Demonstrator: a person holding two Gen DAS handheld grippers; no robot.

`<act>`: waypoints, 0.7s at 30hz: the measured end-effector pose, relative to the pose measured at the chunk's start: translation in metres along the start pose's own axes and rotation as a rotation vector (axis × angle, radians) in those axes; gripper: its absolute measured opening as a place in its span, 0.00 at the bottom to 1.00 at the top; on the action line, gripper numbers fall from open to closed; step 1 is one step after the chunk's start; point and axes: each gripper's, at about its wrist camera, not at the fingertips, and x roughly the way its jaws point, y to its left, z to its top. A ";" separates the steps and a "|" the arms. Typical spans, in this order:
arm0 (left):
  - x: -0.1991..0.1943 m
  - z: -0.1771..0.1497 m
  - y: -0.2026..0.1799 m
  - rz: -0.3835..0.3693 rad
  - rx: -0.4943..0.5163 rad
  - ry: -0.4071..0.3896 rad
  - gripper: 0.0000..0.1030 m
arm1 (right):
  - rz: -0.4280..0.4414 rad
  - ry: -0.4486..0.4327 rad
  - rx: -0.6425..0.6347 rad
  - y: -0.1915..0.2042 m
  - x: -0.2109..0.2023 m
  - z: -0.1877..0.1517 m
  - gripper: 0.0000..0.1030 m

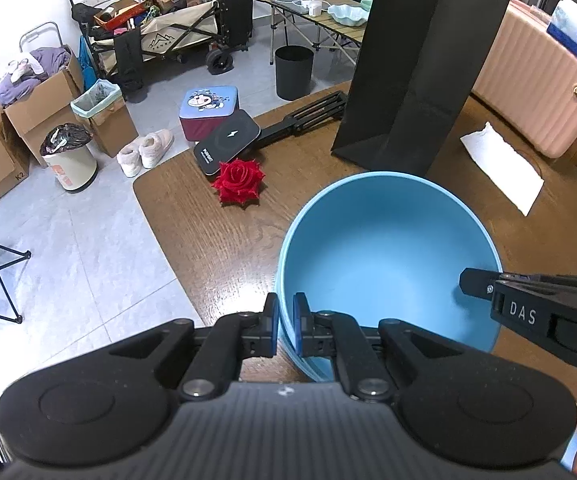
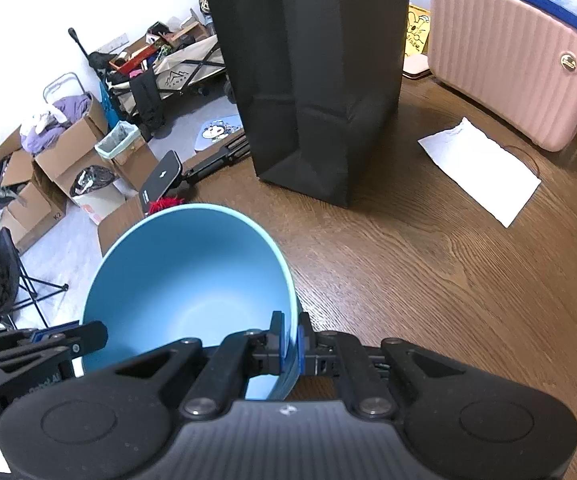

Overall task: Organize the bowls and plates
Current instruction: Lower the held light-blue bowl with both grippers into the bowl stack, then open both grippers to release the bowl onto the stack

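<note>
A light blue bowl (image 1: 388, 252) is held over the brown wooden table (image 1: 216, 232) by both grippers. My left gripper (image 1: 285, 326) is shut on the bowl's left rim, one blue pad outside the wall and one inside. My right gripper (image 2: 290, 340) is shut on the opposite rim in the same way. From the right wrist view the bowl (image 2: 184, 276) fills the lower left. The right gripper's black fingers (image 1: 484, 282) reach in at the bowl's right edge, and the left gripper's fingers (image 2: 68, 340) show at the bowl's left. The bowl is empty.
A tall black paper bag (image 2: 312, 80) stands on the table behind the bowl. A red fabric rose (image 1: 240, 180) and a black flat box (image 1: 226, 142) lie near the table's left edge. White paper (image 2: 480, 168) and a pink case (image 2: 516, 64) are at the right.
</note>
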 end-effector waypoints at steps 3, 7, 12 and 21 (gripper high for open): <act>0.003 -0.001 0.000 0.002 0.008 -0.001 0.07 | -0.010 0.005 -0.010 0.002 0.005 -0.001 0.06; 0.005 -0.003 -0.002 0.010 0.030 -0.012 0.08 | -0.026 0.012 -0.026 0.005 0.009 -0.003 0.06; 0.013 -0.005 -0.004 0.020 0.049 -0.005 0.08 | -0.061 0.005 -0.072 0.012 0.013 -0.006 0.06; 0.019 -0.007 -0.004 0.027 0.077 -0.004 0.08 | -0.090 0.000 -0.120 0.018 0.018 -0.009 0.07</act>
